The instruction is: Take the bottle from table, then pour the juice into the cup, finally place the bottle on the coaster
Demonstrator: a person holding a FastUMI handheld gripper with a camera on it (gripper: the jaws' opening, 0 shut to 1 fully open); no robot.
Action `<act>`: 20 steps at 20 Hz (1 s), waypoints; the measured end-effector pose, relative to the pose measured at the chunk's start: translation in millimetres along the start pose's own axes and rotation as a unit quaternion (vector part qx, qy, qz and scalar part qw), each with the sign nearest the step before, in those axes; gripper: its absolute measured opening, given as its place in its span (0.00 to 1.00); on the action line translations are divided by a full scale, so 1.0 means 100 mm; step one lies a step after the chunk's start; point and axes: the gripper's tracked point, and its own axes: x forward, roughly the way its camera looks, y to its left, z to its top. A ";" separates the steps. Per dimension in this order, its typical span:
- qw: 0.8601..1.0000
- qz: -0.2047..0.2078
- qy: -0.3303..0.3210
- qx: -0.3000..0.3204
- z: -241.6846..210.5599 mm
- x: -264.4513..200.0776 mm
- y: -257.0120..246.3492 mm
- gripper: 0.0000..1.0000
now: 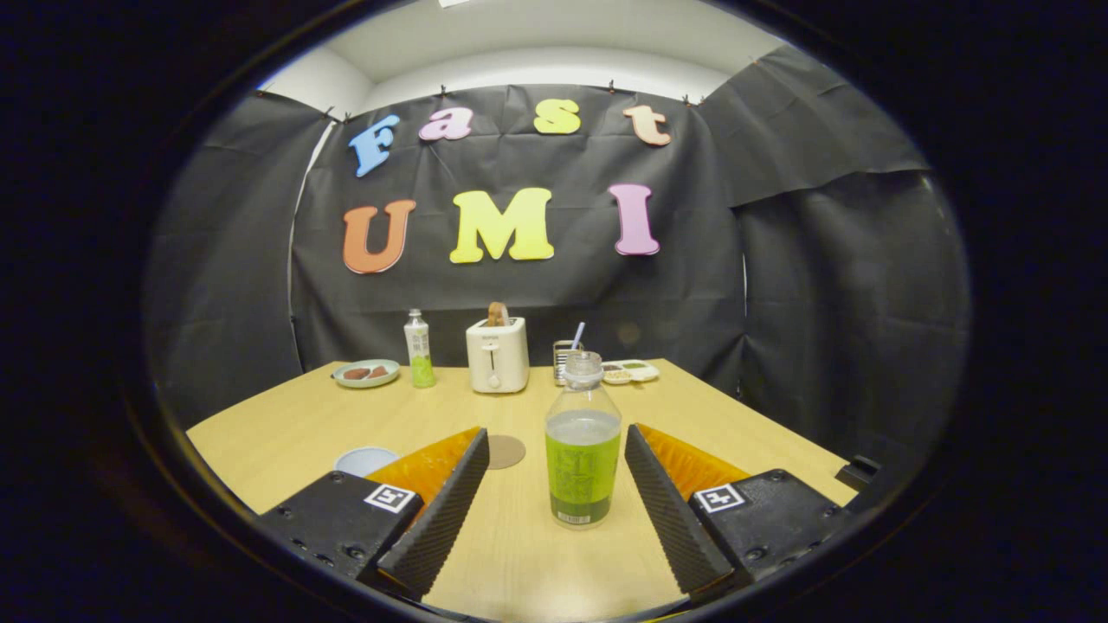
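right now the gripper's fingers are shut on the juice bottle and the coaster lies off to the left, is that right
Not quite. In the gripper view the gripper is open: the juice bottle stands between its fingers with a gap on each side, untouched. The coaster does lie off to the left.

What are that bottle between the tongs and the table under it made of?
The bottle looks like clear, glossy plastic: you see the green juice through it. The table seems pale wood or wood-look laminate, matte, with faint grain. The tongs stand open around the bottle, not touching it.

Bottle (pixel 582 441) stands between the spread claw (pixel 557 454) fingers, untouched.
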 end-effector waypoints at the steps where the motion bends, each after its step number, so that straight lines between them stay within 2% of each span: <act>1: 1.000 0.000 -0.002 -0.001 -0.02 0.09 -0.02 1.00; 5: 1.000 -0.004 0.022 0.007 -0.19 0.42 -0.09 1.00; 11: 0.998 -0.015 0.057 -0.016 -0.39 0.71 -0.17 1.00; 17: 0.999 0.002 0.032 0.002 -0.28 0.76 -0.22 1.00; 20: 1.000 -0.004 0.025 0.003 -0.23 0.81 -0.27 1.00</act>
